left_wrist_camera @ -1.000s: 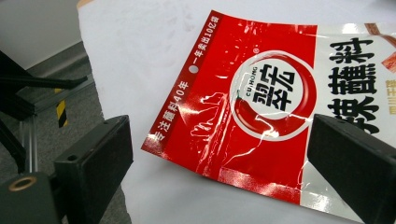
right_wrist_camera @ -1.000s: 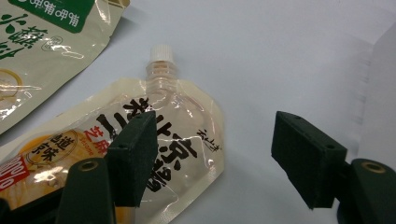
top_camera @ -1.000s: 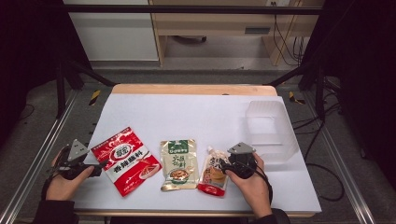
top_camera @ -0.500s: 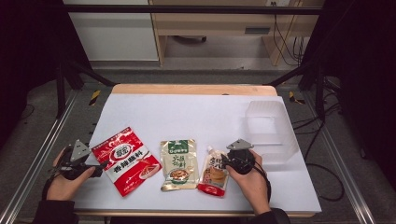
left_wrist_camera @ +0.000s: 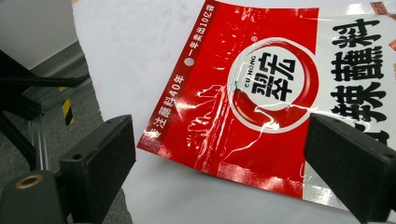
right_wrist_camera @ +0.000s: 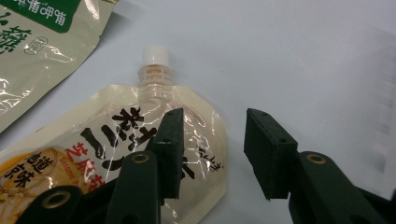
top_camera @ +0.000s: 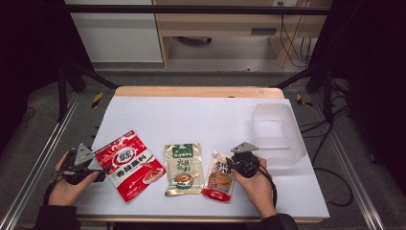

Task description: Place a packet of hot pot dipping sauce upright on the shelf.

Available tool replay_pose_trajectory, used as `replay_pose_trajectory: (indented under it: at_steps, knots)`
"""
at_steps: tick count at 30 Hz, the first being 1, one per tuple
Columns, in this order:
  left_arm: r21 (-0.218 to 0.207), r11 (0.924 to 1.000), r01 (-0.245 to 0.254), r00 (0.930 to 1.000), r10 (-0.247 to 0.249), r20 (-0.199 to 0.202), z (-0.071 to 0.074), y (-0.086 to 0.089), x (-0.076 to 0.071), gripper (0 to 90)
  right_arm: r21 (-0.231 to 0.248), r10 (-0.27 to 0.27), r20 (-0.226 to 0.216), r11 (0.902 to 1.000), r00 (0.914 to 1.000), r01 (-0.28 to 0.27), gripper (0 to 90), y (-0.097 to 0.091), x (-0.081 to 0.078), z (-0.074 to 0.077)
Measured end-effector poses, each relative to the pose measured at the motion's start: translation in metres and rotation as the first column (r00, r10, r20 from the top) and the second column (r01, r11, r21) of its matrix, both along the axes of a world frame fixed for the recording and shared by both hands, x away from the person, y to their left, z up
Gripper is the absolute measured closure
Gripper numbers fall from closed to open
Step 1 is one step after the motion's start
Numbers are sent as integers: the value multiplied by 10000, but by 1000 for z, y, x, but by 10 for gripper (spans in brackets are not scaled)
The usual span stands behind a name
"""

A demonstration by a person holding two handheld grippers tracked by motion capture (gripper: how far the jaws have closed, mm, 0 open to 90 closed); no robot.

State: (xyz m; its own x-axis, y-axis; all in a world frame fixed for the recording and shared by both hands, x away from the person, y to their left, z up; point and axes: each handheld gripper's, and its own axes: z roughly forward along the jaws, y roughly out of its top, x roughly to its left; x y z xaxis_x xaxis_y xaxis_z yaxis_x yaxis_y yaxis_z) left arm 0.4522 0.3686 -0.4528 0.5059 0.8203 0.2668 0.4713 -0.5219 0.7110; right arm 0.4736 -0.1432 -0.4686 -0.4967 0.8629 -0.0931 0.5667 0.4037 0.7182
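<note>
Three pouches lie in a row near the table's front edge. My left gripper (top_camera: 101,171) (left_wrist_camera: 222,140) stands open, its jaws straddling the near corner of the red pouch (top_camera: 129,165) (left_wrist_camera: 261,102) without touching it. A beige pouch with a green top (top_camera: 183,167) (right_wrist_camera: 37,51) lies in the middle. My right gripper (top_camera: 231,165) (right_wrist_camera: 212,126) is at the spout pouch (top_camera: 219,175) (right_wrist_camera: 116,140). Its jaws have just been closing, one above the pouch face and one beyond its edge. That edge lies between them, unpressed, with a clear gap.
A clear plastic box (top_camera: 277,134) stands at the right side of the white table (top_camera: 191,120), just behind my right hand. Black frame legs and cables flank the table on both sides.
The right hand has crept a little away from the front edge beside the spout pouch. The left hand and all three pouches lie as before.
</note>
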Motion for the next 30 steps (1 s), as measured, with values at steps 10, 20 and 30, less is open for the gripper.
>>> replay_pose_trajectory:
  at_steps: [10,20,30]
  knots:
    - [42,10000,13,10000,-13,-39,0,0,0,89,186,55,-554,9998,9985,-45,505,3,1,-6]
    - [61,10000,32,9999,-31,-98,0,0,0,89,616,100,-880,9981,9961,-46,491,2,2,-9]
    - [47,10000,21,10000,-21,-62,0,0,0,90,445,533,-807,9978,9953,-498,658,4,-1,-8]
